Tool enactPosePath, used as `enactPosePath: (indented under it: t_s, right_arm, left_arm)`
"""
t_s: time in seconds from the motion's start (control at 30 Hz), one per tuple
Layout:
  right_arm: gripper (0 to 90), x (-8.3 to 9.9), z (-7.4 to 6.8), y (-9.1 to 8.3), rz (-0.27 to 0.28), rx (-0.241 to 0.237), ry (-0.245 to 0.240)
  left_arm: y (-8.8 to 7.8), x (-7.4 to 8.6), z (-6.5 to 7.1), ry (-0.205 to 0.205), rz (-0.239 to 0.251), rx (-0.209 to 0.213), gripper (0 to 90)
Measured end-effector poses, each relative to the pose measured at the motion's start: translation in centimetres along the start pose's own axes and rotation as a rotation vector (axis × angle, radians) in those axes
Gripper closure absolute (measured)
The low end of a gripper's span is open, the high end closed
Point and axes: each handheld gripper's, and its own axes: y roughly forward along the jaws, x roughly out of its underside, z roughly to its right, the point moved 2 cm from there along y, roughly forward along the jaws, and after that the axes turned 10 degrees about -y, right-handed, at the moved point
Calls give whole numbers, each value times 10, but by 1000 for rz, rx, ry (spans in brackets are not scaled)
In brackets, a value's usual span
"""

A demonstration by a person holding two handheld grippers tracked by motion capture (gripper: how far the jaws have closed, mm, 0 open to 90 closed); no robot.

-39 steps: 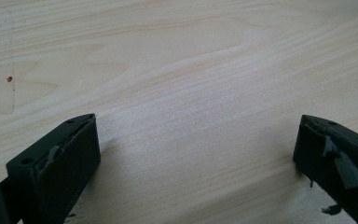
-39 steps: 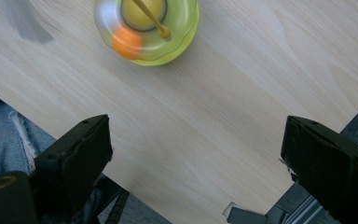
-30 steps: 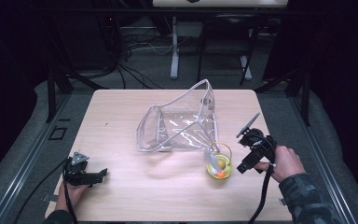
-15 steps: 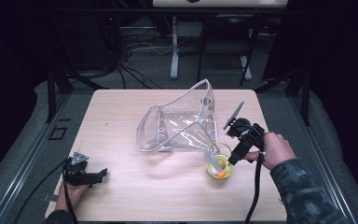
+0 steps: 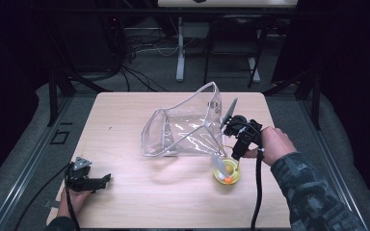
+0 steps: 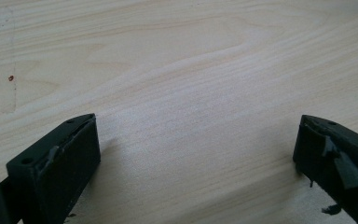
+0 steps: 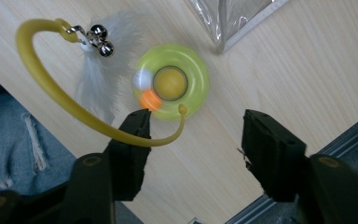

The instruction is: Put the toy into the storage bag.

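The yellow ring toy (image 7: 171,84) is seen on the table (image 5: 125,120) beside the clear bag (image 5: 183,127), not yet lifted. The right gripper (image 7: 196,135), jaws just closing, is held half spread above it, gripping nothing; the left gripper (image 6: 196,154) is rested wide open

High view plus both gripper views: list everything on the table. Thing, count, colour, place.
clear plastic bag: 1, transparent, table centre, mouth gaping toward the far right.
ring toy: 1, yellow-green with orange and white balls, near right of the table, by the bag's near corner.
wand: 1, yellow, curving up from the ring toy, across the right gripper's jaw.
feather with bells: 1, white with silver bells, at the wand's tip.
table: 1, light wood.
left gripper: 1, black, near left of the table, jaws wide apart over bare wood.
right gripper: 1, black, above the ring toy; jaws have just been closing, gap between them.
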Motion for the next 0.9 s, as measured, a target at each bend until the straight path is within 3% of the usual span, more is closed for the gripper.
enactPosePath:
  t_s: [0.07, 0.2, 0.53, 0.9]
  right_arm:
    - [512, -1, -1, 0, 5, -5, 0]
    - [627, -8, -4, -4, -41, -10, -46]
    - [843, -10, -6, -3, -63, 4, -68]
    - [876, -12, -4, -5, -92, -13, -74]
  left_arm:
    - [0, 0, 0, 0, 0, 0, 6]
    - [0, 0, 0, 0, 0, 0, 6]
    - [0, 0, 0, -1, 1, -1, 6]
    - [0, 0, 0, -1, 1, -1, 6]
